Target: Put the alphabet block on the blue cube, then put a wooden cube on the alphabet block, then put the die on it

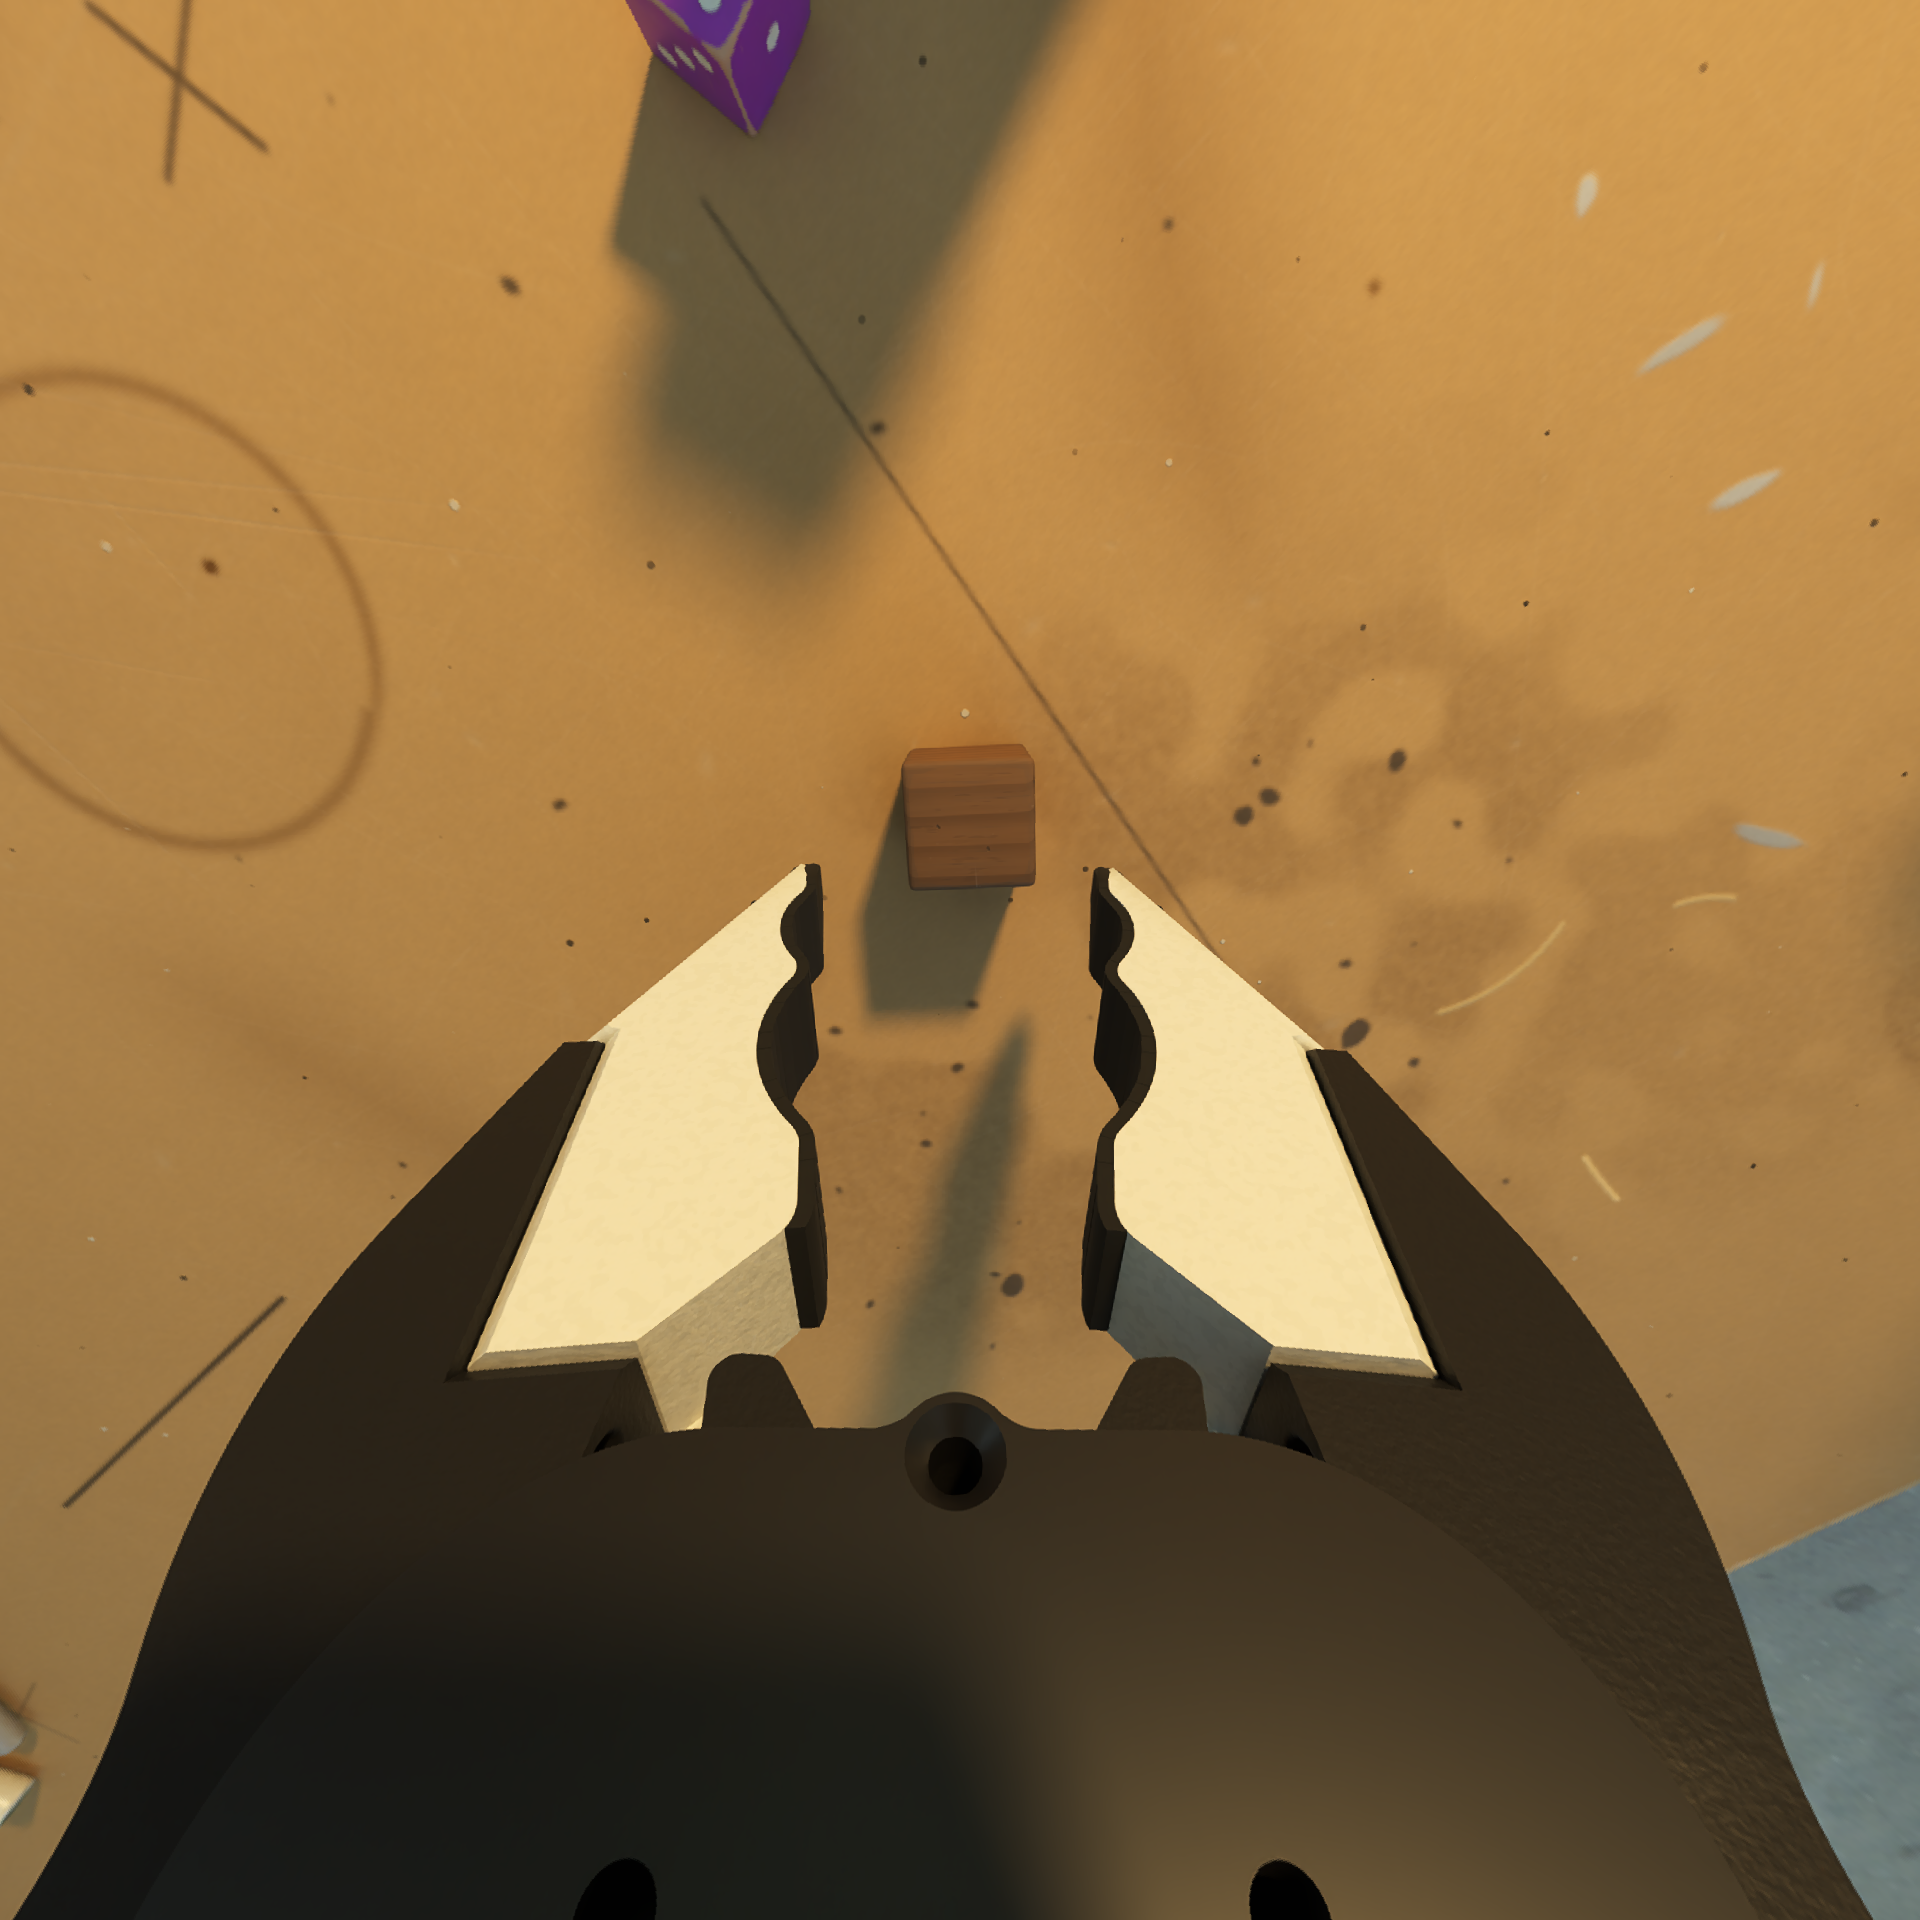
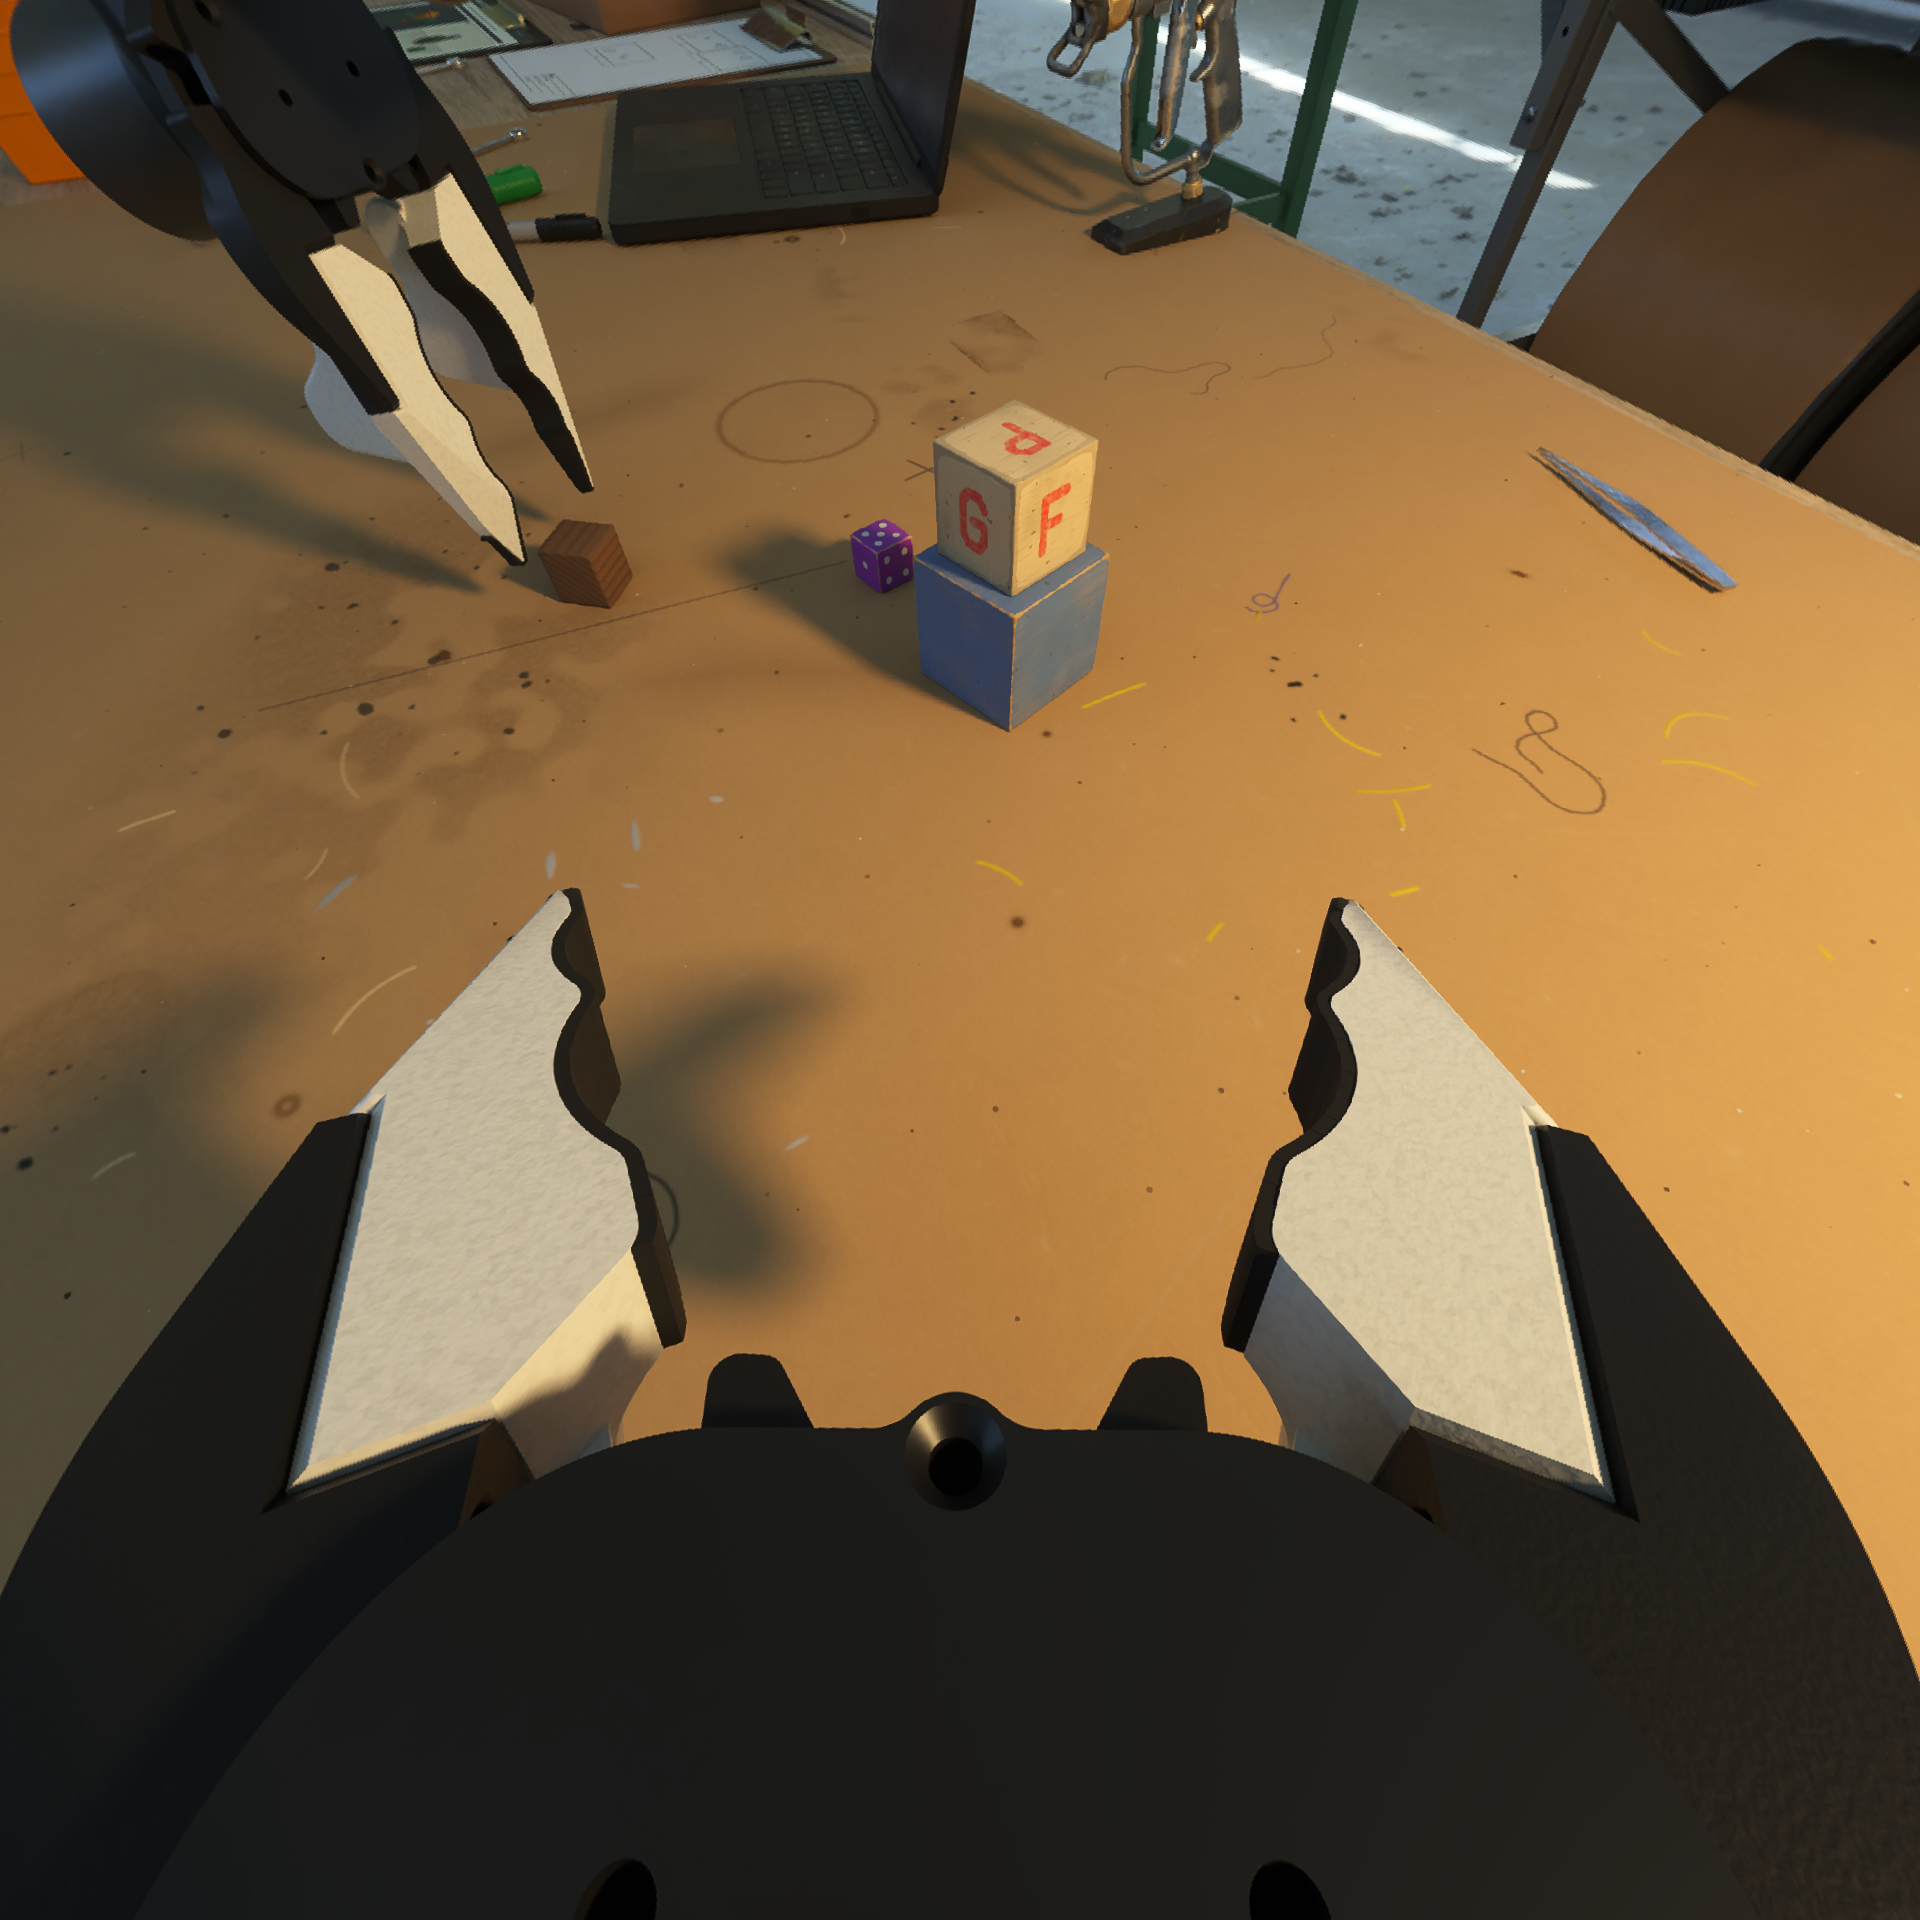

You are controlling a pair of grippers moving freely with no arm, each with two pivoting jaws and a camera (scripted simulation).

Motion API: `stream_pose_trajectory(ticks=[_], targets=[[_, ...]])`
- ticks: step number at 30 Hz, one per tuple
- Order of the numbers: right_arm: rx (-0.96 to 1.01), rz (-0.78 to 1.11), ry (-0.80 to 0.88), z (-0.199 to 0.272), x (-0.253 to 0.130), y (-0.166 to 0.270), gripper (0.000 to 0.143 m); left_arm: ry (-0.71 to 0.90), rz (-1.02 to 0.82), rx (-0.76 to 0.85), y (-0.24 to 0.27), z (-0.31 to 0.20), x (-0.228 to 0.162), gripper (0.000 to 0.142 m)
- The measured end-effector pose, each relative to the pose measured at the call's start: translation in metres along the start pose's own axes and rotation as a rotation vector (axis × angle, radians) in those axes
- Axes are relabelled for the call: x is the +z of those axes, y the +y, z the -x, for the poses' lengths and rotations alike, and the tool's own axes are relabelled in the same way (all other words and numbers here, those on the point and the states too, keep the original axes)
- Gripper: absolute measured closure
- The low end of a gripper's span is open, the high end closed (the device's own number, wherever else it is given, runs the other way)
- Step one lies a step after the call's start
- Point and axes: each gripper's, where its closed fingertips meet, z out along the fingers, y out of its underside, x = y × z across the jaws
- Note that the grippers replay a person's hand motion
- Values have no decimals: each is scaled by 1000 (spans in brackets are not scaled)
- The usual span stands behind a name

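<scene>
Left gripper, jaws apart and empty, hovers over the small brown wooden cube at frame centre on the tabletop.
Risk, as I judge it: an off-centre close could nudge the cube aside; right gripper waits open.

Alphabet block atop blue cube; wooden cube, die on table.

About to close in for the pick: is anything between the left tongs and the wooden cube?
No. In the left wrist view the left tongs stand open just short of the wooden cube; only bare tabletop and the cube's shadow lie between.
</scene>
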Motion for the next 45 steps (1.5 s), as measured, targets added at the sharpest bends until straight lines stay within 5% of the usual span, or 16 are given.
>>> stream_pose_trajectory(ticks=[6, 10, 12, 25, 33, 45], targets=[[4, -6, 2, -1, -2, -1, 9, 23, 35, -48, 1, -1, 12, 92], [8, -15, 8, -4, -4, -2, 9, 56, 28, -74, 0, -2, 16, 116], [9, -23, 14, -5, -6, -4, 9, 68, 7, -78, -4, -2, 13, 116], [3, 2, 11, -5, -2, 2, 9, 8, -51, 281, -150, -5, -87, 116], [20, -7, 17, -13, -8, 3, 10, 62, 5, 368, -201, -17, -57, 116], [40, -9, 12, -18, -7, 6, 10, 87, 40, 414, -206, -18, -34, 116]])
